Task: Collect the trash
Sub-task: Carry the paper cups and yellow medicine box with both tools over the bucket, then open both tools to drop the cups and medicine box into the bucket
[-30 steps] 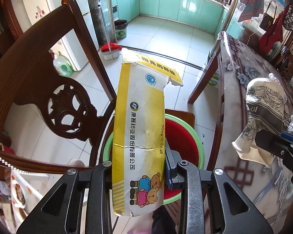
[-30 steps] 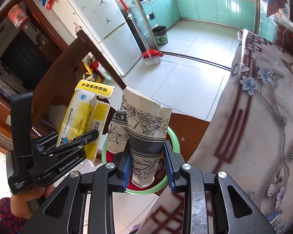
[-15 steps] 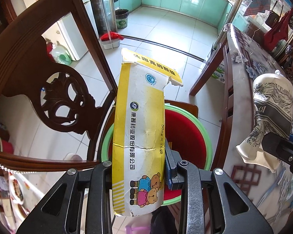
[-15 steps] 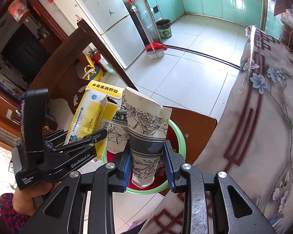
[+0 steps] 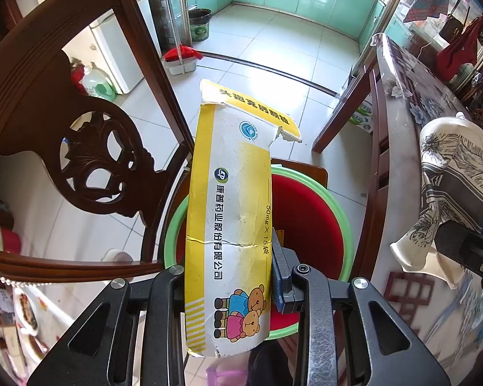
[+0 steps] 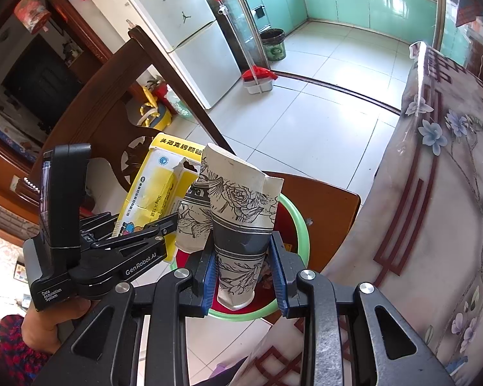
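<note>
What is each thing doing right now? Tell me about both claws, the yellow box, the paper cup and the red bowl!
Left claw: shut on the yellow box.
Yellow box: torn open at the top, creased, held upright above the bowl.
Right claw: shut on the paper cup.
Paper cup: crushed, rim bent, held upright above the bowl.
Red bowl: sits on the chair seat; what is inside is mostly hidden.

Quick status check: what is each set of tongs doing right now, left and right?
Left tongs: closed on the yellow medicine box.
Right tongs: closed on the crushed paper cup.
</note>
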Available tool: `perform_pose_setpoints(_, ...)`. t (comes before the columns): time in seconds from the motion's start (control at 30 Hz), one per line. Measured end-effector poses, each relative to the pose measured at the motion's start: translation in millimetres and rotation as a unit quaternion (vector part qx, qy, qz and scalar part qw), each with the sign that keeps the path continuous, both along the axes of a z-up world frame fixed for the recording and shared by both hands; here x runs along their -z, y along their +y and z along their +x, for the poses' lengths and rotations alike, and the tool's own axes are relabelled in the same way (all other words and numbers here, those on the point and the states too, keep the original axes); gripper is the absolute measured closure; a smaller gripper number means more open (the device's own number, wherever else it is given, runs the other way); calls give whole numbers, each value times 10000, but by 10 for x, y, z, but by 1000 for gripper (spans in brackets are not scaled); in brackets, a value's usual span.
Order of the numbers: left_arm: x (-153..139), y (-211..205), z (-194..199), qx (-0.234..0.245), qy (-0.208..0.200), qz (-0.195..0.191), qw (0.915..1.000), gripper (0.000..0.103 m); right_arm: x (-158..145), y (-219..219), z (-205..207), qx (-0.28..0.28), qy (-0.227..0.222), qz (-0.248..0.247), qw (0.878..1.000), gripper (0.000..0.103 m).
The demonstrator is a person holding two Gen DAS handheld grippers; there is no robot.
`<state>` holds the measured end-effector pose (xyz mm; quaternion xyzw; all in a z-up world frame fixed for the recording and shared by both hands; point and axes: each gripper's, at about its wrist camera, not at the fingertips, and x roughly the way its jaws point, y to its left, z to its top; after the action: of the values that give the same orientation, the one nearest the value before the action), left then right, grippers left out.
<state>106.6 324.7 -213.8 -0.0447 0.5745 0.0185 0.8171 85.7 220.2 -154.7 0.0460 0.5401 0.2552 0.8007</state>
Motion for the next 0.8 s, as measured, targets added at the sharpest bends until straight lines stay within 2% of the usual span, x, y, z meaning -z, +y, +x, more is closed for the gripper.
perform_pose_setpoints(0.1,-2,-3,-1,13,-19,59,10000,69,-4,13,-12,-23,-35,43,10000,75)
perform_pose_setpoints(0.17,-33,2,-14,0,-97,95,9999,67,-10,14,-24,-21,-40,101,9999,69)
perform_pose_setpoints(0.23,-69,7,-26,-12,-169,109,9998,58,-30,7,-46,-19,-97,167,9998,65)
perform_pose_setpoints(0.47,-200,-95,-68,110,-368,22,9993,56,-145,-179,-148,92,-288,114,9995,63)
perform_pose_setpoints(0.53,-238,-195,-58,234,-426,-20,9988,53,-164,-366,-218,241,-339,65,9991,62)
perform_pose_setpoints(0.67,-350,-484,-21,560,-581,-117,9967,47,-128,-1011,-425,864,-275,-119,9958,59)
perform_pose_setpoints(0.73,-424,-681,-15,814,-700,-160,9941,42,-84,-1470,-585,1347,-200,-349,9901,59)
perform_pose_setpoints(0.8,-491,-916,-19,1111,-806,-198,9903,38,-47,-2017,-810,1967,-108,-600,9786,59)
